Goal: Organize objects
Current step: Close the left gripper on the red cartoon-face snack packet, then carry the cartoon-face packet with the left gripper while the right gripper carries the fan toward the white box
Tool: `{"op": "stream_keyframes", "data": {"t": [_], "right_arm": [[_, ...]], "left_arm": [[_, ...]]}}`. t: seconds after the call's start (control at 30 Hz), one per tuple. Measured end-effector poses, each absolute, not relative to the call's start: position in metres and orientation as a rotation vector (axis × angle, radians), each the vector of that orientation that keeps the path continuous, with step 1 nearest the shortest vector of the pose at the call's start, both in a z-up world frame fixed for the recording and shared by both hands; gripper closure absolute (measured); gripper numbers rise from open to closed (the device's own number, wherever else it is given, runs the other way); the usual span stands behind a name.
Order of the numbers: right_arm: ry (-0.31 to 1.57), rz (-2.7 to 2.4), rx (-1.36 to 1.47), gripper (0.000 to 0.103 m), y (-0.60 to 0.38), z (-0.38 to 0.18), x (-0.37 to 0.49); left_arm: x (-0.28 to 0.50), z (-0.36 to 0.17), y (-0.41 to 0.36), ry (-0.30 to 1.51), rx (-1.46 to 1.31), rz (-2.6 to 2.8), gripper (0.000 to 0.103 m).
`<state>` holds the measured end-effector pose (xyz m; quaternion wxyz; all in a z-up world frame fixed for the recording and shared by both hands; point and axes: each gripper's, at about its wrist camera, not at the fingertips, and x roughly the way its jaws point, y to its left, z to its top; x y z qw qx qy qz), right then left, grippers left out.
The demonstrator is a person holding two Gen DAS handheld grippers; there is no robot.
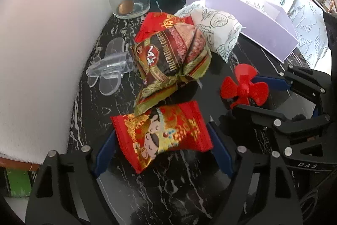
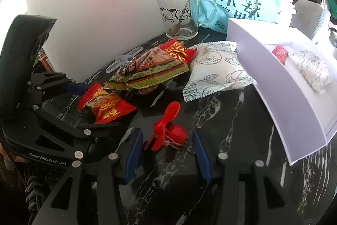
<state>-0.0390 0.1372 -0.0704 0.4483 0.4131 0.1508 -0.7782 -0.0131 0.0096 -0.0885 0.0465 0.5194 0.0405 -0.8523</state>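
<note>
Left gripper (image 1: 163,148) spread, pads clear of the red crinkled snack packet with cartoon children (image 1: 162,136) lying between them, long axis crosswise. Right gripper (image 2: 166,153) likewise parted around the small red plastic propeller (image 2: 168,130), dead ahead. Open white box (image 2: 294,98) off right.

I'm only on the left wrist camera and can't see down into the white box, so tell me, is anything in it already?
Observer: Yes. The right wrist view shows a small red candy inside the white box.
Operator: Anything else in there?
Observer: A white patterned packet lies right beside that candy.
Operator: And is the right gripper squeezing the red fan?
Observer: No. The right gripper is open. The red fan lies on the tabletop between its fingers, and neither pad appears to press it.
</note>
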Motion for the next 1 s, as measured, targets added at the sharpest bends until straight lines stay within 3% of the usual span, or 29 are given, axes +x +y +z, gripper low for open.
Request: {"op": "stream_keyframes", "data": {"t": [0.07, 0.1, 0.13, 0.37, 1.0], "right_arm": [[0.369, -1.919, 1.017, 0.063, 0.138, -0.070, -0.037], [0.369, -1.914, 1.016, 0.063, 0.138, -0.069, -0.037], [0.369, -1.908, 1.014, 0.063, 0.138, -0.069, -0.036], [0.342, -1.895, 0.994, 0.069, 0.143, -0.065, -0.036], [0.267, -1.868, 0.938, 0.070, 0.153, -0.049, -0.032]], "left_arm": [[-0.012, -0.087, 0.007, 0.135, 1.561, -2.601, 0.037], [-0.011, -0.086, 0.005, 0.142, 1.549, -2.603, 0.047], [-0.011, -0.085, 0.004, 0.141, 1.542, -2.602, 0.051], [-0.009, -0.082, -0.001, 0.181, 1.530, -2.615, 0.054], [0.003, -0.063, 0.002, 0.233, 1.527, -2.627, 0.054]]}}
